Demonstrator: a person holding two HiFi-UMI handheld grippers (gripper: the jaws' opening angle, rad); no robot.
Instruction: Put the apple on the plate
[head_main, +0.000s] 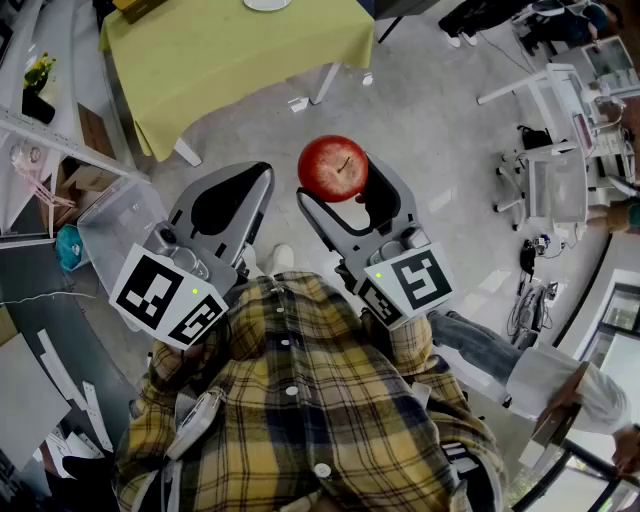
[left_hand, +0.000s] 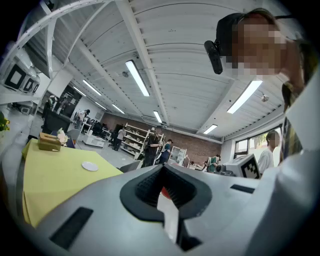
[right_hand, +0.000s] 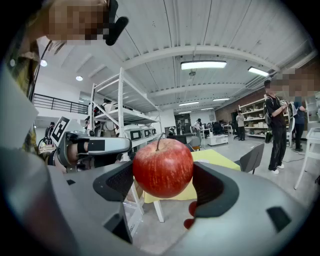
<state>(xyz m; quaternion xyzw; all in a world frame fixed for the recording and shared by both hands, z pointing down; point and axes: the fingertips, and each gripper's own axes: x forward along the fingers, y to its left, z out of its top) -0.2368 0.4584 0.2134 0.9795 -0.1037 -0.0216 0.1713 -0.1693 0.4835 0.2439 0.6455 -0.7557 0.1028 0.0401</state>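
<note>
A red apple (head_main: 333, 168) with a short stem sits between the dark pads of my right gripper (head_main: 337, 180), which is shut on it and held in the air over the floor. The right gripper view shows the apple (right_hand: 163, 167) filling the gap of that gripper (right_hand: 163, 181). My left gripper (head_main: 255, 182) hangs beside it to the left, shut and with nothing in it. A small white plate (left_hand: 90, 166) lies on the table with the yellow cloth (head_main: 230, 60), well ahead of both grippers; only the plate's (head_main: 266, 4) edge shows at the top of the head view.
A brown box (left_hand: 49, 142) stands at the table's far left. A clear plastic bin (head_main: 115, 225) and white shelving (head_main: 30, 120) lie to the left, white desks (head_main: 560, 150) to the right. A grey chair (right_hand: 252, 157) and standing people are in the background.
</note>
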